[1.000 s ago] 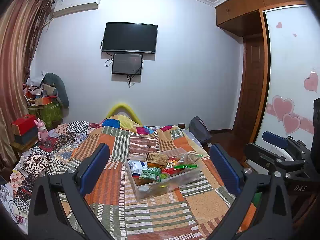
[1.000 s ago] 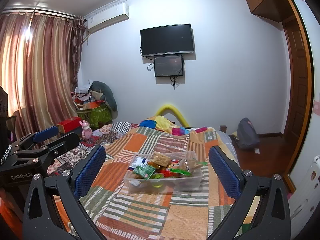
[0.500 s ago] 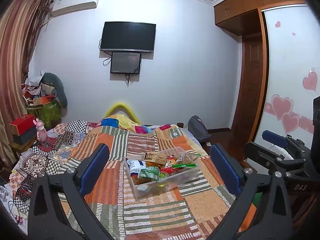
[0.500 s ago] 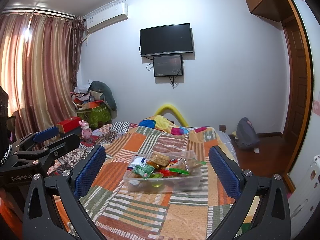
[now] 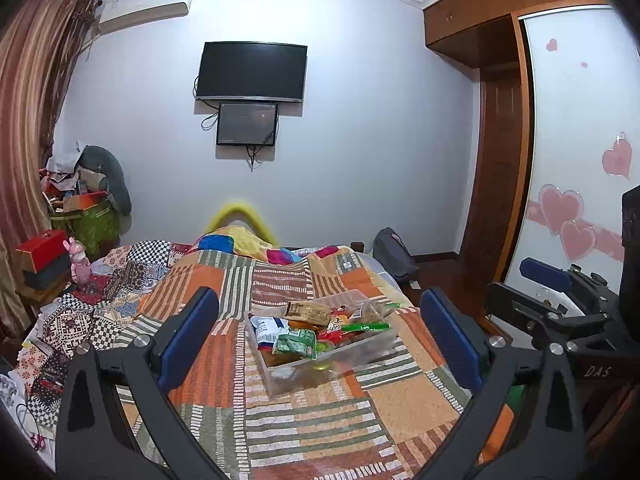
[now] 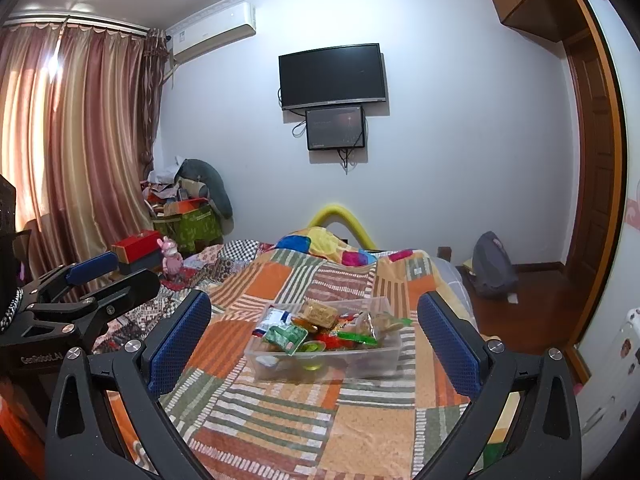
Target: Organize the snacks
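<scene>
Hanging above the near end of the bed, both grippers are spread wide and hold nothing. The left gripper shows its blue pads on either side of the bin in its own view; the right gripper frames the same bin from the other side, well short of it. Each gripper also shows at the edge of the other's view, side by side and apart.

The clear plastic bin sits on the patchwork quilt, about the middle of the bed, apart from both grippers. It is heaped with snacks: a blue-and-white packet, a green packet, a brown biscuit pack, a long green wrapper and some red ones; what lies under the pile is hard to make out.

Beyond the bin a bright blanket is bunched at the far end of the bed, with a yellow curved bar behind it. To the left stand a red box, a pink toy rabbit and piled clutter by the curtain. A grey bag rests on the floor at right. On the far wall hang a TV and a smaller screen just below it.
</scene>
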### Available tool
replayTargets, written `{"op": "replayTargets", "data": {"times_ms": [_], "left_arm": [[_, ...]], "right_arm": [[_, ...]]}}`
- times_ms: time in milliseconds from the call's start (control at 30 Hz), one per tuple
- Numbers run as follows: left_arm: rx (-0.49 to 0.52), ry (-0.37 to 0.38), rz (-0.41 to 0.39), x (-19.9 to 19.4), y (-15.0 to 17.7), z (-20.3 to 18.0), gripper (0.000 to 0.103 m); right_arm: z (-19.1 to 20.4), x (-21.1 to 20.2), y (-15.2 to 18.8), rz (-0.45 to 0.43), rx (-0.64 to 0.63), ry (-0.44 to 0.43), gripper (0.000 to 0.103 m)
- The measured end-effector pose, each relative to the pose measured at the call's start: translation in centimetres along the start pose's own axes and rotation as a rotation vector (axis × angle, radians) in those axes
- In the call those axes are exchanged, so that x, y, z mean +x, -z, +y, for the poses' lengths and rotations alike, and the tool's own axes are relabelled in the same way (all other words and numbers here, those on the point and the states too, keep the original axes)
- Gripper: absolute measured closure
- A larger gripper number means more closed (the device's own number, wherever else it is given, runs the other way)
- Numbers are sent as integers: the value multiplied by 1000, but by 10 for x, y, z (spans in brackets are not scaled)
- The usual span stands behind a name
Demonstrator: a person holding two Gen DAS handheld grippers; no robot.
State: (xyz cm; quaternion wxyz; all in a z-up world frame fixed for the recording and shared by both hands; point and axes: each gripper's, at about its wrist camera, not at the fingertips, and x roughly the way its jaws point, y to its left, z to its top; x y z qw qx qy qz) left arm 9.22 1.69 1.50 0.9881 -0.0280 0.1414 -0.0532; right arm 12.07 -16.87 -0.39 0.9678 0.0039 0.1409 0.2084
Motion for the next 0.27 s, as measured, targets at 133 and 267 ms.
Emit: {"op": "replayTargets", "data": {"times_ms": [133, 267], "left_arm": [[1, 4, 3, 0, 0, -1, 1], [-3, 5, 10, 0, 1, -1, 1]], "right_arm": [[0, 1, 2, 9, -3, 2, 0], [-1, 1, 2, 15, -1, 3, 0]]}}
